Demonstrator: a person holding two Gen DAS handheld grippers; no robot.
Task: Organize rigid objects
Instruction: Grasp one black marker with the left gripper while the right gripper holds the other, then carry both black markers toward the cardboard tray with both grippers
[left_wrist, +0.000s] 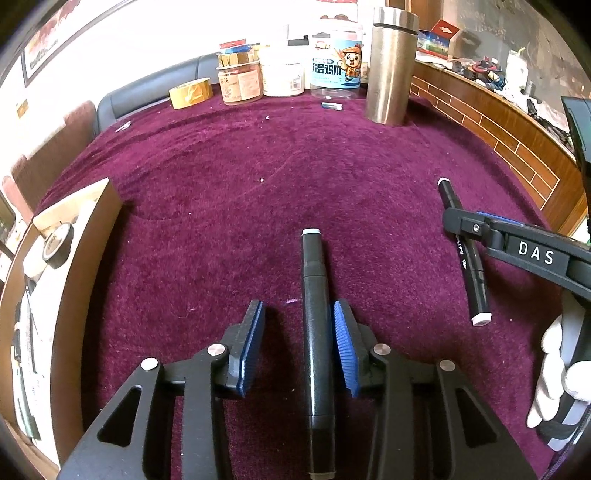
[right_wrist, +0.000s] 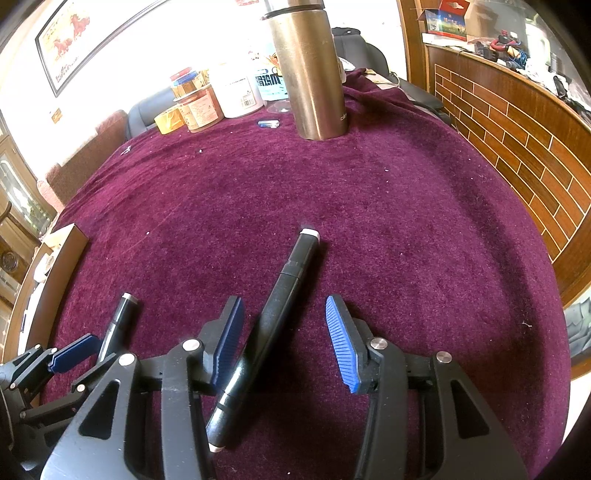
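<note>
Left gripper (left_wrist: 298, 343) sits lowest in its own view, fingers spread, one black marker (left_wrist: 314, 325) lying lengthwise between the blue pads; the right pad looks to be touching the barrel, the left pad stands clear, so no pinch; right gripper (right_wrist: 284, 343) likewise spread around a second black marker (right_wrist: 273, 321), which lies slanted across the gap, near the left pad and well off the right one; neither marker is held, both rest on the purple cloth (left_wrist: 258, 206) towards the near edge of the tabletop.

Risks, biggest item first: wooden box (left_wrist: 92, 236) at the left edge, probably the drop-off, though that is a guess; a carry across the cloth with a weak one-sided grip could drop the marker short of it; steel flask (left_wrist: 391, 62) upright near the far edge, tall and narrow, likely to tip if an arm swings wide; jars (left_wrist: 280, 77) and tape roll (left_wrist: 190, 92) along the far edge, low risk; the two grippers work close together, so the right one's arm could clip the left on a lift.

Main failure modes: closing on the slanted marker would likely twist it or squirt it out of the jaws, round barrel on ribbed pads; the left marker may roll when the free pad reaches it; soft pile can snag a fingertip driven too low; small blue-and-white item (left_wrist: 331, 106) beside the flask, unclear what it is.
</note>
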